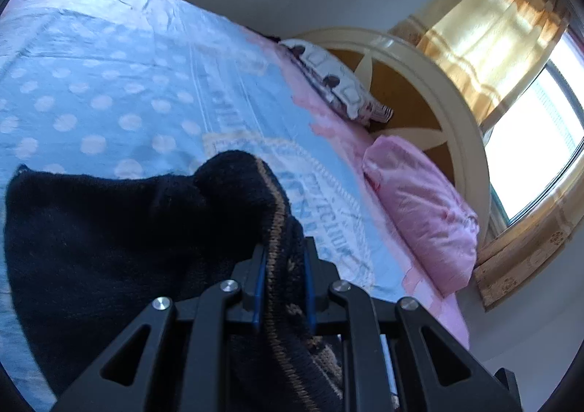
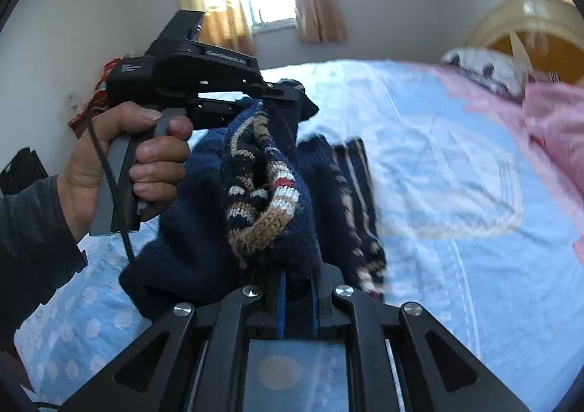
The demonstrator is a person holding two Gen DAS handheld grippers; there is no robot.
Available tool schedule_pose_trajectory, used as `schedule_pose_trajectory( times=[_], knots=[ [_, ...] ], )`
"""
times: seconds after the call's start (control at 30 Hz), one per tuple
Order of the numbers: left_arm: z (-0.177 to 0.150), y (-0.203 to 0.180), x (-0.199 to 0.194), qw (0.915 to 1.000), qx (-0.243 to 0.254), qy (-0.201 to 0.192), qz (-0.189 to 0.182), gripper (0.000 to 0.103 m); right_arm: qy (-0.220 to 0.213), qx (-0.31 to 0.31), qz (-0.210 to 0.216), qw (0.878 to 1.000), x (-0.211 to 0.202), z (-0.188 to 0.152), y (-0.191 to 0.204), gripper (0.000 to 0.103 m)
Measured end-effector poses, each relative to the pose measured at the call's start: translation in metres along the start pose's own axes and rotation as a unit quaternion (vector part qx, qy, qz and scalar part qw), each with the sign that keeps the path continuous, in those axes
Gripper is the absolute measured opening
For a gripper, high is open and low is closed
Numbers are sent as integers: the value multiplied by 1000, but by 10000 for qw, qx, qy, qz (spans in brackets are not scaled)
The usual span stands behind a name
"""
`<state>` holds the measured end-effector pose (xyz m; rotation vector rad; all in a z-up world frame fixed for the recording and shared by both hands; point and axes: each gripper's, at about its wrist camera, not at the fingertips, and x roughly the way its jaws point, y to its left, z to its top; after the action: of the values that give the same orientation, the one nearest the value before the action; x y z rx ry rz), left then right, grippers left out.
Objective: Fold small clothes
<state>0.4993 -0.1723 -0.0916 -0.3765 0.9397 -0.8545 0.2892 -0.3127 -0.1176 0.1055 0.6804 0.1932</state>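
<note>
Bed (image 1: pixel 109 83) is covered by a light blue dotted sheet (image 2: pixel 456 171) with pink edging; a round cream headboard (image 1: pixel 430 83) is seen at its far end, curtained windows behind. A pink pillow (image 1: pixel 419 207) lies against the headboard, a patterned pillow (image 1: pixel 335 83) beside it. The navy knit sweater (image 2: pixel 204 229), with tan, white and red pattern bands, is held up off the sheet, strung between both tongs; one striped part (image 2: pixel 350 193) hangs down toward the bed, contact with the sheet cannot be told. Left gripper (image 1: pixel 283 266): jaws nearly closed, tan-striped edge clamped between the blue pads, dark bulk draped to the left of the fingers and bunched just ahead of them. Right gripper (image 2: pixel 297 288): jaws nearly closed, fabric pinched between the pads, patterned roll bulging directly above and ahead of the tips. In the right wrist view the left gripper is seen side-on, its tip buried in the sweater's upper edge, handle gripped by the left hand (image 2: pixel 120 171) in a dark sleeve (image 2: pixel 33 244). A cable (image 2: pixel 120 215) is run down from the handle.
</note>
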Motion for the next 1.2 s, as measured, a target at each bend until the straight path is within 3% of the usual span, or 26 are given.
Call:
schedule_pose_trajectory(
  times=[0.17, 0.27, 0.37, 0.53, 0.63, 0.7, 0.77, 0.87, 0.97, 1.03, 1.1, 1.2],
  knots=[
    [-6, -13, 24, 9988, 279, 273, 308, 19, 368, 486, 284, 9977, 13, -11, -23, 9],
    [-11, -24, 36, 9967, 474, 408, 513, 25, 502, 736, 433, 9951, 17, -18, -34, 9],
    [-14, -39, 31, 9949, 681, 294, 683, 26, 600, 1033, 668, 9906, 20, -24, -46, 10],
    [-32, -65, -7, 9865, 1302, 20, 994, 63, 627, 1325, 967, 9845, 14, -30, -59, 14],
    [-53, -63, -35, 9810, 1533, -76, 1187, 63, 523, 1391, 894, 9849, 2, -31, -63, 22],
    [-73, -55, -55, 9763, 1613, -88, 1443, 64, 297, 1311, 483, 9898, -12, -29, -63, 32],
    [-89, -47, -67, 9753, 1597, -67, 1527, 67, -16, 1151, 258, 9930, -24, -22, -58, 35],
    [-114, -32, -74, 9739, 1513, 3, 1695, 68, -246, 899, 446, 9946, -30, -1, -43, 35],
    [-136, -21, -70, 9724, 1462, 93, 1817, 68, -270, 499, 962, 9937, -17, 24, -17, 35],
    [-149, -22, -68, 9671, 1625, 65, 1956, 69, -23, 483, 1211, 9915, 1, 33, -10, 35],
    [-160, -25, -63, 9602, 1843, 99, 2095, 72, 277, 674, 1149, 9907, 26, 35, -15, 35],
    [-169, -25, -63, 9578, 1947, -2, 2116, 74, 897, 1119, 425, 9888, 66, 21, -44, 31]
  ],
)
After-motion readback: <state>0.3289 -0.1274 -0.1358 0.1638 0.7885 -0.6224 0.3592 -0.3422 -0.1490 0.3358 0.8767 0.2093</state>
